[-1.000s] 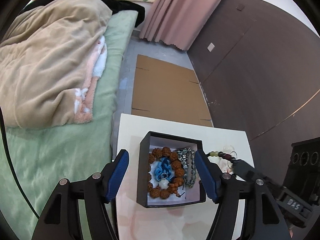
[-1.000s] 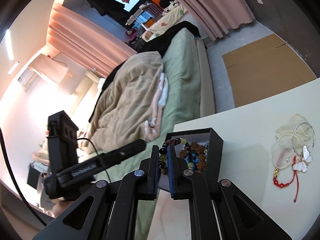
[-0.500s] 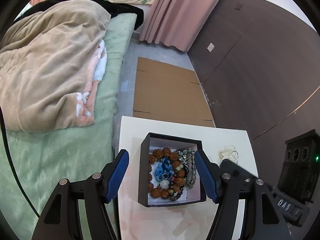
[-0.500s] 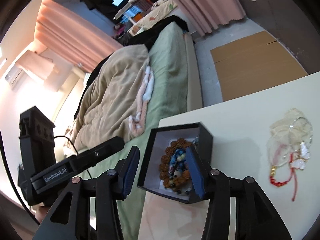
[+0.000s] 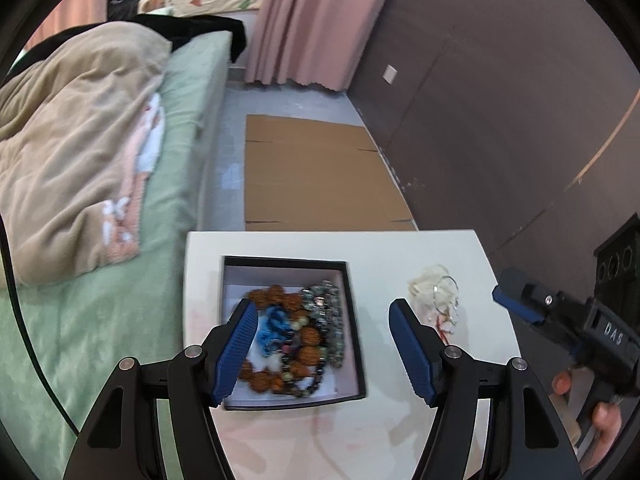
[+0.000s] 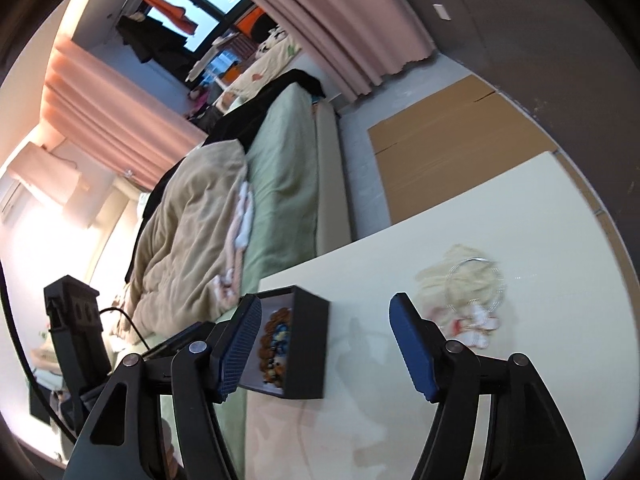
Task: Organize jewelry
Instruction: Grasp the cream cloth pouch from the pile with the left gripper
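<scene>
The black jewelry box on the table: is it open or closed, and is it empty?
Open, not empty: the black jewelry box has no lid on it, and beaded bracelets lie inside.

The left gripper's (image 5: pixel 322 344) near finger hid part of the beaded bracelets (image 5: pixel 298 340) in the black box (image 5: pixel 354 320). Beyond its other finger, the small jewellery pile (image 5: pixel 438 300) was too blurred to tell piece from piece. In the right wrist view, the box wall and the right gripper's (image 6: pixel 324 344) finger covered most of the beads, and both grippers' handles ran off the bottom edge.
</scene>
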Demonstrator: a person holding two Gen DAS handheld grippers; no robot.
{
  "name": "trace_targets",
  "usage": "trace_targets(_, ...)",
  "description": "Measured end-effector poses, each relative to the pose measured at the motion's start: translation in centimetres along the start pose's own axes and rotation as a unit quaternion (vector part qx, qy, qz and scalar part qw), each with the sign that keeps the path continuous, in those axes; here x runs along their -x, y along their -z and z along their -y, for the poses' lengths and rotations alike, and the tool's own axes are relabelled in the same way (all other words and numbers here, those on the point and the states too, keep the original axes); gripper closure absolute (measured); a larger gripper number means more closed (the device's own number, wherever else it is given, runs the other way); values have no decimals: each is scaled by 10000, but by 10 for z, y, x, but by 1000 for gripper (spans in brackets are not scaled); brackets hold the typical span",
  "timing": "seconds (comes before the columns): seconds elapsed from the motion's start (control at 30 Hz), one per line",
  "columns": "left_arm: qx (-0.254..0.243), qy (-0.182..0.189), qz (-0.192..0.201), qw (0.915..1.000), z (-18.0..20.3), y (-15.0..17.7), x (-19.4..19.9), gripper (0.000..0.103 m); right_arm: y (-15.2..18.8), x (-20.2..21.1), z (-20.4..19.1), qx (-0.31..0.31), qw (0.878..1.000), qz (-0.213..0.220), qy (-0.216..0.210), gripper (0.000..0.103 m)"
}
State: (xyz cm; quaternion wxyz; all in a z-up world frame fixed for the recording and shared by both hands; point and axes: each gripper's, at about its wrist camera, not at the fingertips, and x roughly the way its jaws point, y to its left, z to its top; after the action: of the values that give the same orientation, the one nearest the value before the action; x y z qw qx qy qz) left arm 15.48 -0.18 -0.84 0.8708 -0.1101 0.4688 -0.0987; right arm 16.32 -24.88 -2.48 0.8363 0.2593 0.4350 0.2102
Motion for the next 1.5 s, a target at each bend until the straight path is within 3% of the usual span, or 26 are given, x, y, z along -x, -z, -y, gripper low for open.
trace_targets(0.6, -584, 90, -353, 9976, 76, 8, -55, 34, -3, 27, 76, -781, 9948, -304, 583, 36)
trace_targets(0.73, -633, 69, -432, 9970, 86, 8, -71, 39, -4, 30, 89, -938, 9927, -325, 684, 36)
trace_targets(1.2, -816, -180, -763, 9936, 110, 18, -123, 53, -5, 37, 105, -1165, 9905, -362, 627, 36)
trace_targets(1.37, -805, -242, -841, 9929, 113, 20, -137, 54, -6, 36, 104, -1149, 9907, -394, 607, 36)
trace_targets(1.4, -803, -228, -862, 9928, 112, 21, -139, 58, -6, 36, 103, -1148, 9907, -405, 601, 36)
trace_targets(1.5, -826, -195, -916, 9922, 113, 24, -143, 93, -6, 34, 103, -1138, 9907, -423, 613, 36)
